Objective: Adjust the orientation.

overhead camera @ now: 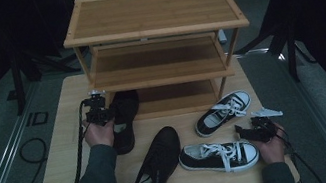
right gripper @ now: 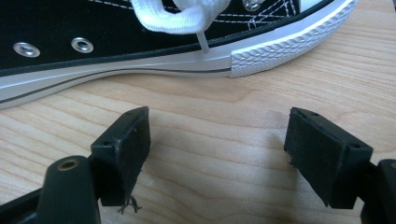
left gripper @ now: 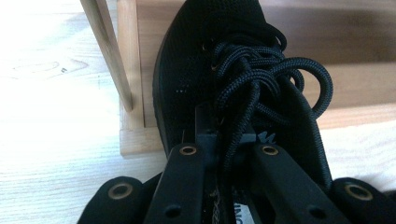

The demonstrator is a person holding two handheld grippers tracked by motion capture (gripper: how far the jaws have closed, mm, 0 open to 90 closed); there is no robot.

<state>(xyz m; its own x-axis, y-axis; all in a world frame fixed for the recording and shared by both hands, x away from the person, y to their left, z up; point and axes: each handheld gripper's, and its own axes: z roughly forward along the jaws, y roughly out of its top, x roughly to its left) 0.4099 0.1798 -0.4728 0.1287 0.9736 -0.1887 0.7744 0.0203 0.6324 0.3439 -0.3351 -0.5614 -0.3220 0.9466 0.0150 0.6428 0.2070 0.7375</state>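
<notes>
left gripper [left gripper: 229, 140] clamped on the tongue/laces of the black mesh shoe [left gripper: 205, 60], toe ahead of the fingers nosing onto the rack's bottom shelf [left gripper: 355, 88] for stowing, other shelves bare; right gripper [right gripper: 217, 154] jaws wide open, empty, black-and-white sneaker [right gripper: 140, 46] just beyond the fingertips

A: Any writing to call out?

B: Hardly any. Pale letters sit inside the black mesh shoe [left gripper: 224, 56], low behind the jaws, cut off, too little to read.

A: And the canvas sneaker [right gripper: 140, 42]?

B: Stitching and eyelets, no brand legible. The wooden rack [overhead camera: 153, 17] carries no readable label.
</notes>
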